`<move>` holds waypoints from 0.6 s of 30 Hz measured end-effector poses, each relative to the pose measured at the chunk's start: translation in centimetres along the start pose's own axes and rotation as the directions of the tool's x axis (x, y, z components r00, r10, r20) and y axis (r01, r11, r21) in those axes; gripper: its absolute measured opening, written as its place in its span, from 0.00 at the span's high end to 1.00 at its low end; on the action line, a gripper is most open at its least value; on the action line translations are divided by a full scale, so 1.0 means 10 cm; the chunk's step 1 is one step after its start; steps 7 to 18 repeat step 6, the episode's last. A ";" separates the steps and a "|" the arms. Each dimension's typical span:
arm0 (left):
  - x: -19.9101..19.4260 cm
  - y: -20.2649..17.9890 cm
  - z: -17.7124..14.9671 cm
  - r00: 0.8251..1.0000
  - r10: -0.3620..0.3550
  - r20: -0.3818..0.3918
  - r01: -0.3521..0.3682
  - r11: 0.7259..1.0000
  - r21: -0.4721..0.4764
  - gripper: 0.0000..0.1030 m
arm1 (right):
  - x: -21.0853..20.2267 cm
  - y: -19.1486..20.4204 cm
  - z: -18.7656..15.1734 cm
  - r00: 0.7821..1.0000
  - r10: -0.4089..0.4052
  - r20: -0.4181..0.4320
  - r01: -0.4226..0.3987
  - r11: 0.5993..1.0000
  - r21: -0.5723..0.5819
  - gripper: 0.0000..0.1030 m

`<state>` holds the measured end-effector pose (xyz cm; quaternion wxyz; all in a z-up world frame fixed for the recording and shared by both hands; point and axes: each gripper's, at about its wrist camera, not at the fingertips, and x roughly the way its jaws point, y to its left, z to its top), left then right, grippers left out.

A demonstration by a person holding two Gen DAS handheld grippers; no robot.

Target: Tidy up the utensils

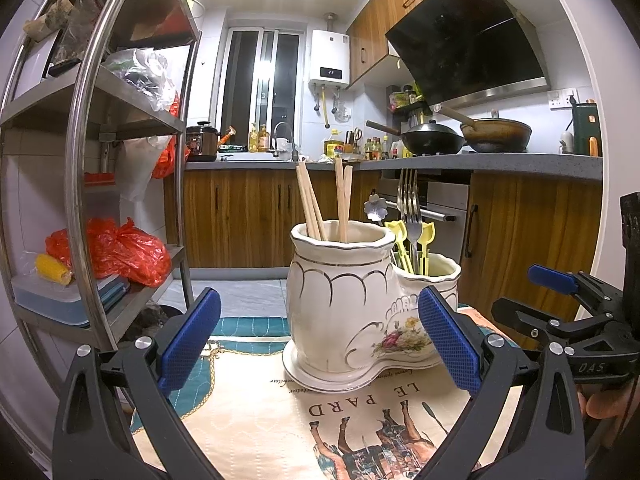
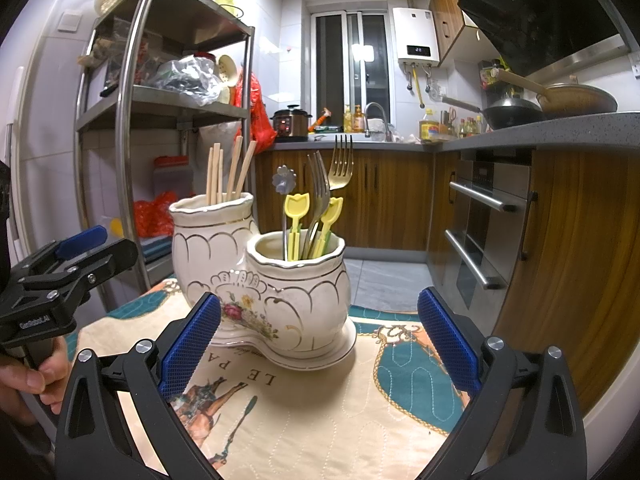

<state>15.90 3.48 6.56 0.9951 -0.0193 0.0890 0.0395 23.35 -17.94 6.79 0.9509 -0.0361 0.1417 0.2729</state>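
Both tongs, left (image 1: 320, 344) and right (image 2: 320, 344), gape wide, empty, flanking the holder (image 2: 260, 280); a careless nudge could tip it.

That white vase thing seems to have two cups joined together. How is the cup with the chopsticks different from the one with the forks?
The chopstick cup stands taller and narrower; the fork cup is lower and rounder. The first holds only wooden chopsticks; the second holds metal forks and yellow plastic picks. Both are cream ceramic with gold trim on one shared base.
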 end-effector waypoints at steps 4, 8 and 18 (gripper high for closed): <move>0.00 0.01 0.00 1.000 0.003 -0.003 -0.003 1.000 -0.001 0.05 | 0.00 0.00 0.00 1.000 0.000 0.000 0.000 1.000 0.000 0.05; 0.01 0.02 0.00 1.000 0.003 -0.006 -0.003 1.000 -0.002 0.05 | 0.00 0.00 0.00 1.000 0.000 0.001 0.000 1.000 0.000 0.05; 0.01 0.02 0.00 1.000 0.003 -0.006 -0.003 1.000 -0.002 0.05 | 0.00 0.00 0.00 1.000 0.000 0.001 0.000 1.000 0.000 0.05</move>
